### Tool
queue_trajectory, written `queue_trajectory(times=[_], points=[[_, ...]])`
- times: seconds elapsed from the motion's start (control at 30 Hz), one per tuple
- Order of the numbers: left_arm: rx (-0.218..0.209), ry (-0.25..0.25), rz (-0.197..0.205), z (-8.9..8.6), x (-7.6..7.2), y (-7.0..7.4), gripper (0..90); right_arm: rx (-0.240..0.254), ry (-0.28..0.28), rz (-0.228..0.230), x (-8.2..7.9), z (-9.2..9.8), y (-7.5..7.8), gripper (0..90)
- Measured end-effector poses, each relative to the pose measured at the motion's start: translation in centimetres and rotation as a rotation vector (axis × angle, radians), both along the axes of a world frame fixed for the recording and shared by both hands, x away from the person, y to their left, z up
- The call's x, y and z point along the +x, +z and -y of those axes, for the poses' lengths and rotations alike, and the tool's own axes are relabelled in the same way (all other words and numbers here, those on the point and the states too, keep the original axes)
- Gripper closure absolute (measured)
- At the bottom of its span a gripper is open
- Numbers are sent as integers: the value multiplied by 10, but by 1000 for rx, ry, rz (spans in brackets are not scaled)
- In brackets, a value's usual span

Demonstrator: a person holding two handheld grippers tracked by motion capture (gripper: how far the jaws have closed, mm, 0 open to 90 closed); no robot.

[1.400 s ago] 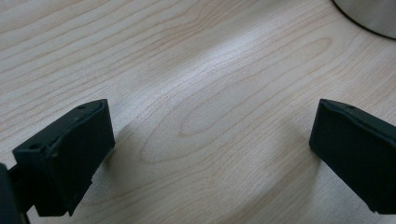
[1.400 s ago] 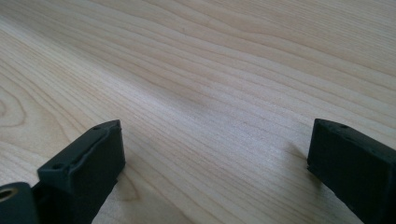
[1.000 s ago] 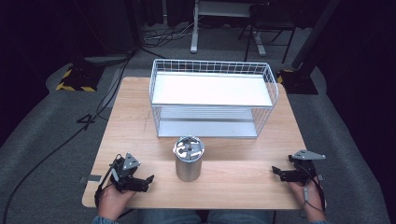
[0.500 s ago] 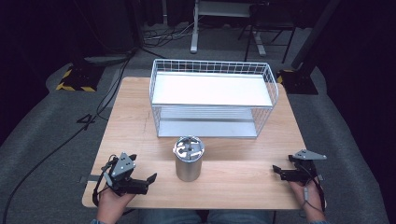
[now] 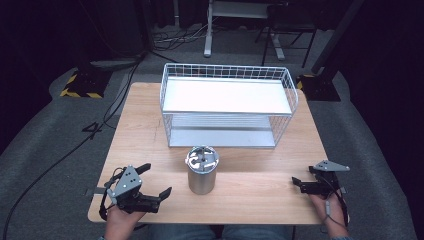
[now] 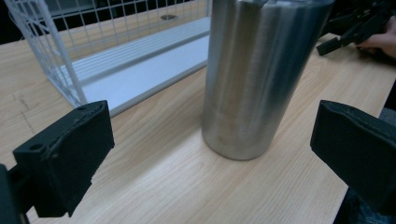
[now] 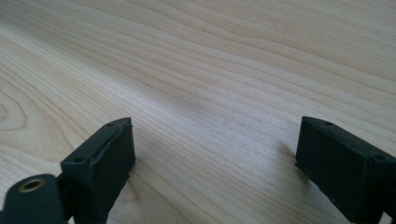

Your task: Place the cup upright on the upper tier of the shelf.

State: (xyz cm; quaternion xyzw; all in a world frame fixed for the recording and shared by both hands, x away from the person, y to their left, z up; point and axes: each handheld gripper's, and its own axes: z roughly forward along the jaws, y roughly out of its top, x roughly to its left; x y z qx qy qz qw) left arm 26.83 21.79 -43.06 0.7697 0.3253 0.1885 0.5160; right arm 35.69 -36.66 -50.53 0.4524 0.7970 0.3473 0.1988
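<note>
- High view: the person's left hand (image 5: 120, 217) comes in over the near left corner of the light wooden table (image 5: 145, 130), with the left gripper (image 5: 156, 181) held low and aimed to the right, toward the brushed-steel cylindrical canister (image 5: 202, 170).
- Its two black jaws stand wide apart, one nearer the wire rack and one nearer the table's front edge; they hold nothing and touch nothing.
- Left gripper view: the steel canister (image 6: 261, 79) stands upright on the wood, ahead of the jaws and lined up with the gap between them, clearly short of both pads.
- The canister sits at the middle of the table's near half, just in front of the white wire-mesh two-shelf rack (image 5: 227, 107).
- The person's right hand (image 5: 327, 205) rests at the near right corner, well apart from the canister, with the right gripper (image 5: 304, 182) pointing left across the table.
- Right gripper view: its jaws are spread wide over bare wood grain, empty, low above the tabletop; I cannot tell whether they touch it.
</note>
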Motion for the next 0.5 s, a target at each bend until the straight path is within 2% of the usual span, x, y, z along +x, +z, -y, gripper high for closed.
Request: queue_trajectory(times=[0.1,0.27,0.5], points=[[-18,-20,21,2,-1,2,0,0,0,0,0,0,0,121],[-30,-39,32,7,-2,3,0,0,1,0,0,0,0,123],[-38,-53,32,15,-1,4,0,2,2,2,0,0,0,130]])
